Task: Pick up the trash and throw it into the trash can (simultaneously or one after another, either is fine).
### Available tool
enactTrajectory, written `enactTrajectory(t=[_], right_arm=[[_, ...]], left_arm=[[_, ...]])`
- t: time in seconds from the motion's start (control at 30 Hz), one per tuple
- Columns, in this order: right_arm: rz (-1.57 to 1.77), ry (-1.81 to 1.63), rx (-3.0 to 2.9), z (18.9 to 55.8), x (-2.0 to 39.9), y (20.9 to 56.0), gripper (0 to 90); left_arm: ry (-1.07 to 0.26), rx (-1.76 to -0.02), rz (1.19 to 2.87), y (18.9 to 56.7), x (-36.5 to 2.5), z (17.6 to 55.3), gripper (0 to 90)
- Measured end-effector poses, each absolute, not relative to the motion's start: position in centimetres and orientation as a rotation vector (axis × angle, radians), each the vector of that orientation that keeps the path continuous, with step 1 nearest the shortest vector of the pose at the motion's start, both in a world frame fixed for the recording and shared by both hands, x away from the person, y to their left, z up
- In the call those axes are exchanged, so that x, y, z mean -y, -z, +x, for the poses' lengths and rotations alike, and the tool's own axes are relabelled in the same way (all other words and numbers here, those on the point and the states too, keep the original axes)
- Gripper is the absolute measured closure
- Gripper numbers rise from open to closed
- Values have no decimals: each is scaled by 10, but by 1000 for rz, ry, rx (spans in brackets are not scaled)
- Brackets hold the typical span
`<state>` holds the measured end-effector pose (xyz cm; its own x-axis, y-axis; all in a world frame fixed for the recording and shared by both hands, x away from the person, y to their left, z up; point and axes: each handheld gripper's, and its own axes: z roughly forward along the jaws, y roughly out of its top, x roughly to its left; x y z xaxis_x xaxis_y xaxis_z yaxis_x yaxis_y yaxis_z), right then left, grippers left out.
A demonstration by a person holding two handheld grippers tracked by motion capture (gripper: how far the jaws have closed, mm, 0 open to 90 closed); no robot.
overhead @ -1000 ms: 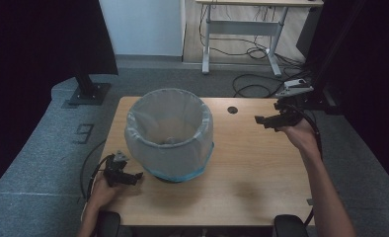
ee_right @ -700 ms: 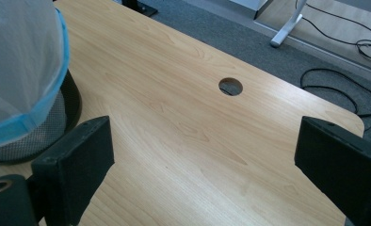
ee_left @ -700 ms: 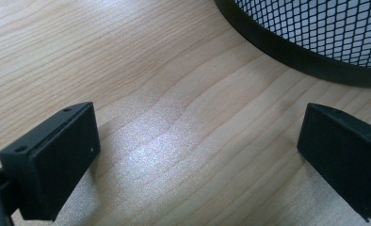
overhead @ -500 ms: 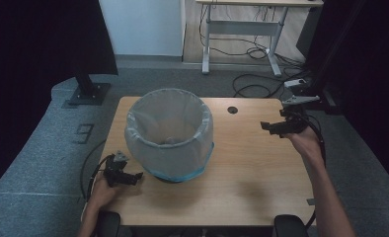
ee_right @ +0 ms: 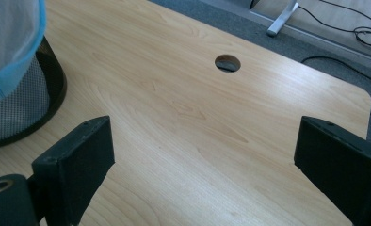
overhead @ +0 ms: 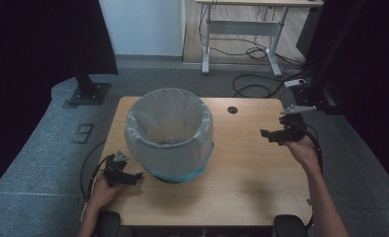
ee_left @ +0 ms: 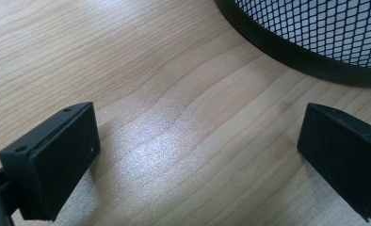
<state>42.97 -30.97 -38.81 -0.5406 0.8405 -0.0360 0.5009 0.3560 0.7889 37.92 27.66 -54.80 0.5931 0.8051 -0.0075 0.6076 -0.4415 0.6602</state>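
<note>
We see a round mesh bin (overhead: pixel 169 136) standing on the table (overhead: pixel 247 173), left of its middle and nearer the far edge than the near one. A pale, thin plastic bag (overhead: pixel 148 148) lines the bin, folded over the rim and hanging down the outside, with a blue hem low on the wall. Something small and pale lies at the bottom of the bag; we cannot tell what it is. In the left gripper view the bin shows a black diamond mesh over a solid black base ring (ee_left: pixel 287 54), curved and smooth.

The table is light wood grain, matt, with rounded corners and a round cable hole (overhead: pixel 232 109) near the far edge.

Our left gripper (overhead: pixel 133 177) sits low at the near left corner, just beside the bin's base. Its jaws stand wide apart with nothing between them but bare wood. Our right gripper (overhead: pixel 267 134) hangs above the right side of the table, well apart from the bin. Its jaws also gape wide and hold nothing.

Between bin and right edge the tabletop lies open. Grey carpet (overhead: pixel 44 148) surrounds the table.
</note>
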Motion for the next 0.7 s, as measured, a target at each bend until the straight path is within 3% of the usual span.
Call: enactTrajectory(t=[0.7], right_arm=[[1202,-990,-2202,424,305,453,42]], left_arm=[[-411,-1114,2197,548,-277,379,0]])
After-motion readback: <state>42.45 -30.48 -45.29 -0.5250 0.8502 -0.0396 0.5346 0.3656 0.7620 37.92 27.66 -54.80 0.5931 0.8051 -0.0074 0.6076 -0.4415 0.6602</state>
